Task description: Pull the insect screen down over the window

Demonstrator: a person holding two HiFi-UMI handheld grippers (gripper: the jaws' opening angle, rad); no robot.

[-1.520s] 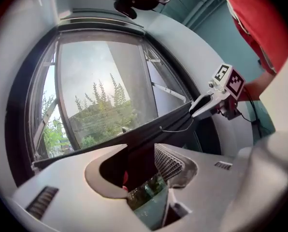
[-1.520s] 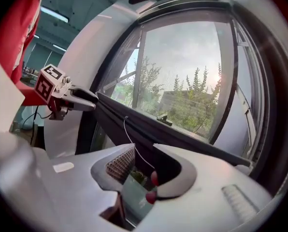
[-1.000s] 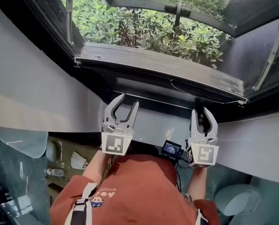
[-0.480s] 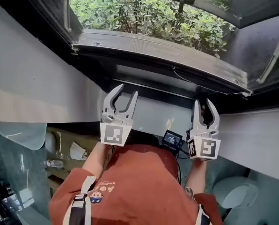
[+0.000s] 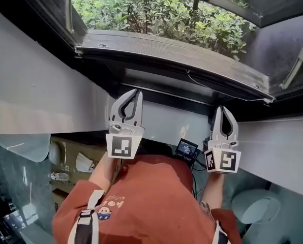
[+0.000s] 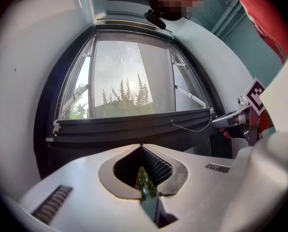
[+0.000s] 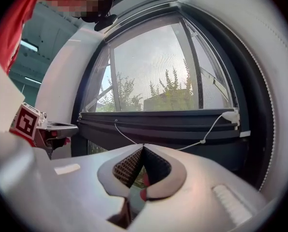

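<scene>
Grey left claw (image 5: 133,92) and right claw (image 5: 222,109): both have just been closing, tips together, nothing between | place: just beneath the pull bar (image 5: 172,60), apart from it | insect screen (image 7: 153,66): judged mostly down | step: regrasp | next: reopen, clamp the bar, draw it fully down

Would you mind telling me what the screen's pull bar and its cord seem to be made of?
The pull bar looks like dark metal or hard plastic, matte: straight grooved profile, dull sheen. The cord looks like thin white string, perhaps nylon: it hangs in a slack curve.
</scene>
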